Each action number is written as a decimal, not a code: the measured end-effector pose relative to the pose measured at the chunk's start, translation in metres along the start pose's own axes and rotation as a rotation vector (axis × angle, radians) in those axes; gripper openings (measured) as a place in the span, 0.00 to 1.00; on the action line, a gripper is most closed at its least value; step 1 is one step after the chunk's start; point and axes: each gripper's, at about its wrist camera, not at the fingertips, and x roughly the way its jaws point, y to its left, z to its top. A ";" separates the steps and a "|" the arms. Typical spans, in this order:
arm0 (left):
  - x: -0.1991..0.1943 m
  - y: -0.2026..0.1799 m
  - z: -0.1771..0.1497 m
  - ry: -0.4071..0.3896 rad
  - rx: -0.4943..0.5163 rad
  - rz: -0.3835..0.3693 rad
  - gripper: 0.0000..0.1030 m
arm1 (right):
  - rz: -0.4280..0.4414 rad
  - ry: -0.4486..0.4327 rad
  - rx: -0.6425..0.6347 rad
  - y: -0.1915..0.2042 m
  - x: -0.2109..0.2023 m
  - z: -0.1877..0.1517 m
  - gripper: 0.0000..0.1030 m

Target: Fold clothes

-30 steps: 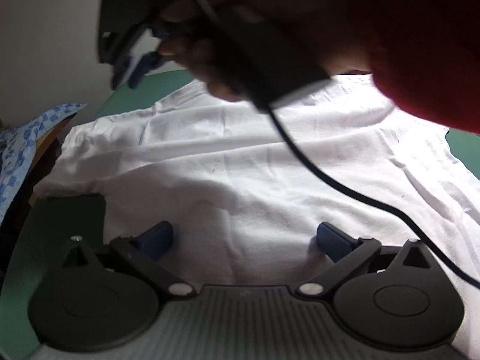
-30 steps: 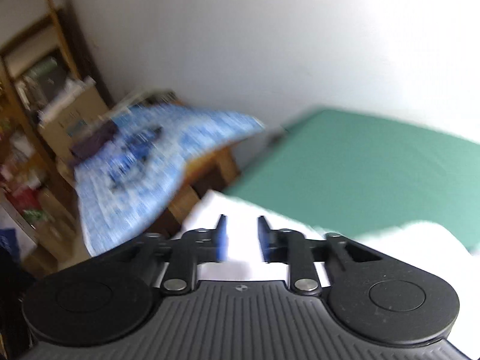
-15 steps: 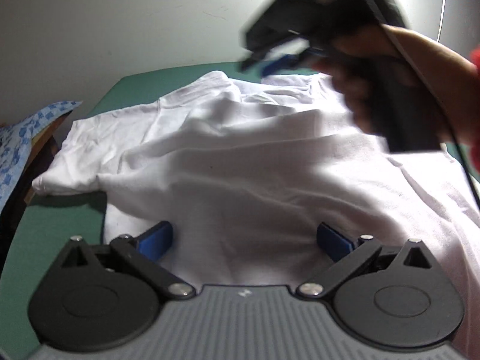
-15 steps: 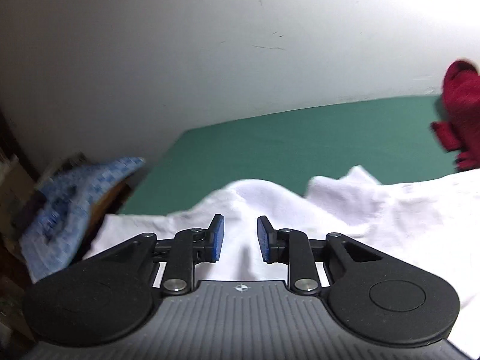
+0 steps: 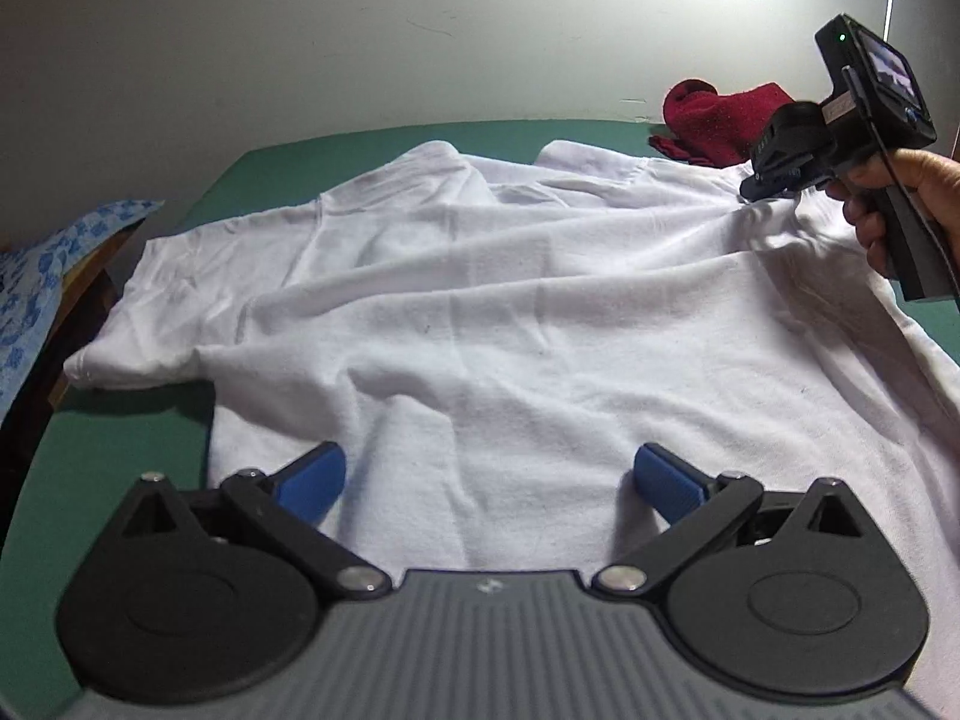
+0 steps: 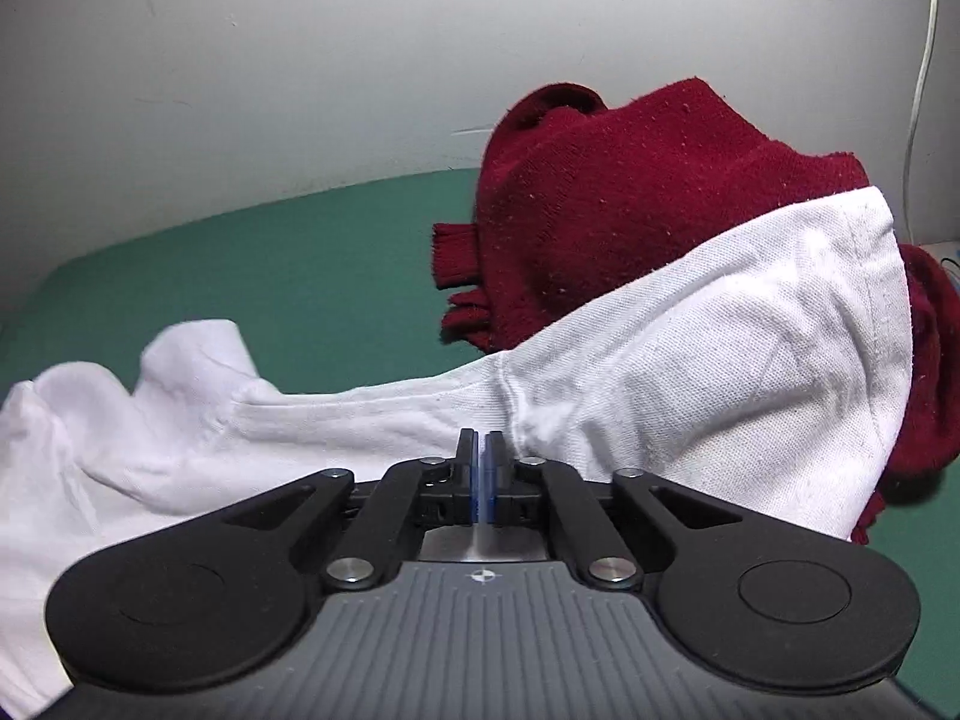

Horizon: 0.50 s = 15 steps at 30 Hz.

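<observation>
White shirt (image 5: 492, 300) lies spread over the green desk (image 5: 108, 468), its sleeve hiding part of the red sweater (image 6: 648, 204) at the far right corner, right gripper (image 6: 482, 462) jaws closing on its shoulder seam, left gripper (image 5: 489, 480) jaws spread.

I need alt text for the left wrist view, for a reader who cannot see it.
A white T-shirt lies spread on a green table, with the open left gripper resting on its near edge. At far right, a hand holds the right gripper at the shirt's shoulder, near a dark red garment.
</observation>
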 end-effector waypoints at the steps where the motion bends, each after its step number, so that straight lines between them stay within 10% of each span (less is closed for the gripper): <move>1: -0.002 0.000 0.003 0.009 0.020 -0.004 0.95 | 0.055 -0.009 -0.025 0.009 -0.006 0.002 0.14; 3: -0.015 0.004 0.017 -0.007 0.023 -0.057 0.81 | 0.175 -0.006 -0.122 0.030 -0.013 0.008 0.18; 9: -0.013 0.032 0.094 -0.128 -0.042 -0.009 0.99 | 0.235 -0.002 -0.309 0.081 0.026 0.032 0.56; 15: 0.061 0.050 0.128 -0.031 -0.087 0.074 0.99 | 0.255 0.071 -0.370 0.106 0.072 0.031 0.37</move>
